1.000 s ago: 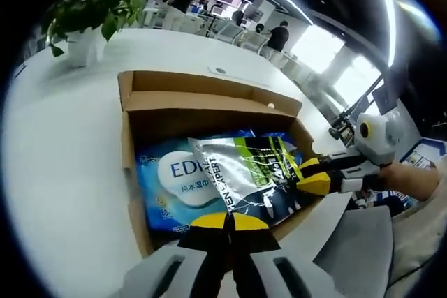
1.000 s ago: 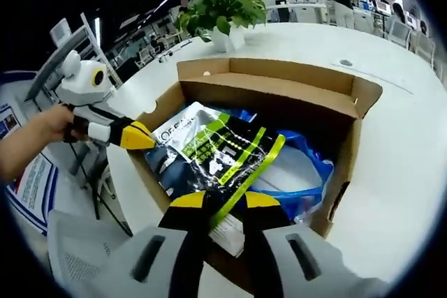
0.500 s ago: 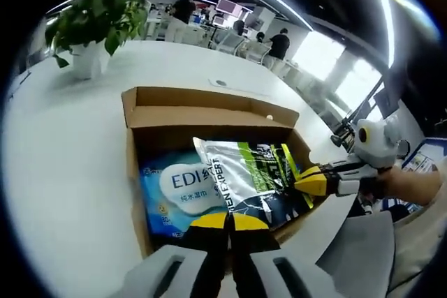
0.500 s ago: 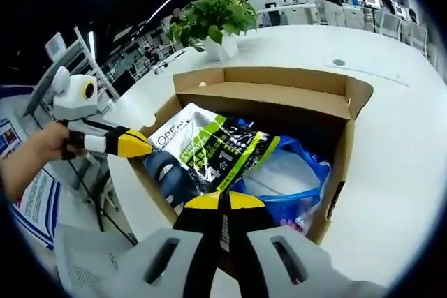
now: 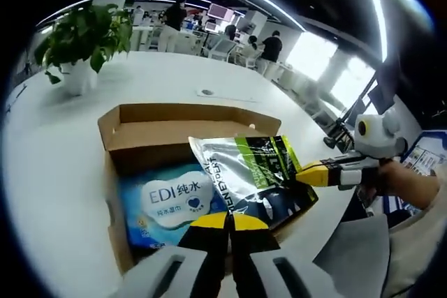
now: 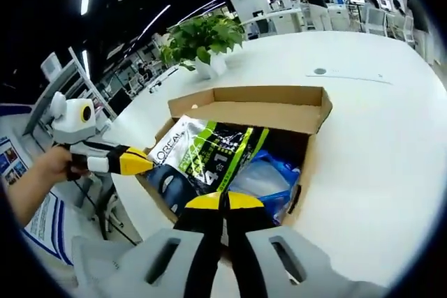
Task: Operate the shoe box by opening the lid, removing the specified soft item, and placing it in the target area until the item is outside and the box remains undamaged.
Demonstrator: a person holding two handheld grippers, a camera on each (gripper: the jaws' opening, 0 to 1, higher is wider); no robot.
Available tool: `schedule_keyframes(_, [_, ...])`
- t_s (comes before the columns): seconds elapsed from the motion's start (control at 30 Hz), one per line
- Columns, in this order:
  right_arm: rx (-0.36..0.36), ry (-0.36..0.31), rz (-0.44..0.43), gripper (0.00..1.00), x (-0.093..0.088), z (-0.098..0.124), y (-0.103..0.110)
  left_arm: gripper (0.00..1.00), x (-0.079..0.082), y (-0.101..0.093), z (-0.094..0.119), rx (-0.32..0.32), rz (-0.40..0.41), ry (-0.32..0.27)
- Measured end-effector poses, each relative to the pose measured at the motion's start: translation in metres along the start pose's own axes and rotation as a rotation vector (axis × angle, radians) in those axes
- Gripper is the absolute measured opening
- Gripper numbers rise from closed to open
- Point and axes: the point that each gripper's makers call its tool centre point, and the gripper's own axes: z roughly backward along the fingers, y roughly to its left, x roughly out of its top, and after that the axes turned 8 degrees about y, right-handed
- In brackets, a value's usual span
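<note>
In the left gripper view, above the open brown cardboard shoe box [image 5: 174, 120] on the white desk [image 5: 56, 172], the glossy silver, lime-green and dark blue soft pouch [image 5: 248, 176] lies tilted. Its long axis runs from the silver top edge near the box's middle toward the dark bottom corner at the box's right wall. The left gripper [image 5: 225, 221] rises from the bottom with its yellow-tipped fingers pressed together, touching the pouch's lower edge; whether they pinch it I cannot tell. The right gripper [image 5: 311, 174] comes in from the right, its yellow fingers meeting at the pouch's right corner. Under the pouch sits a blue wet-wipe pack with a white label [image 5: 171, 204]. A potted green plant [image 5: 80, 36] stands far back on the desk.

In the right gripper view, the pouch [image 6: 209, 151] slants from the box's [image 6: 279, 106] near left corner up toward its middle, white printed end to the left. The right gripper [image 6: 223, 202] has its fingers together at the pouch's near edge. The left gripper [image 6: 143, 160] reaches the pouch's left end, held by a hand [image 6: 49, 172]. Crumpled blue plastic [image 6: 269, 179] lies beside the pouch, inside the box.
</note>
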Motion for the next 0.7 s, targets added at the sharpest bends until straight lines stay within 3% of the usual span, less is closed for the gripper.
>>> schedule_keyframes(0.7, [-0.075,-0.059,-0.074,0.0,0.009,0.065,-0.06,0.0,0.024,-0.071,-0.036,-0.049,-0.049,-0.022])
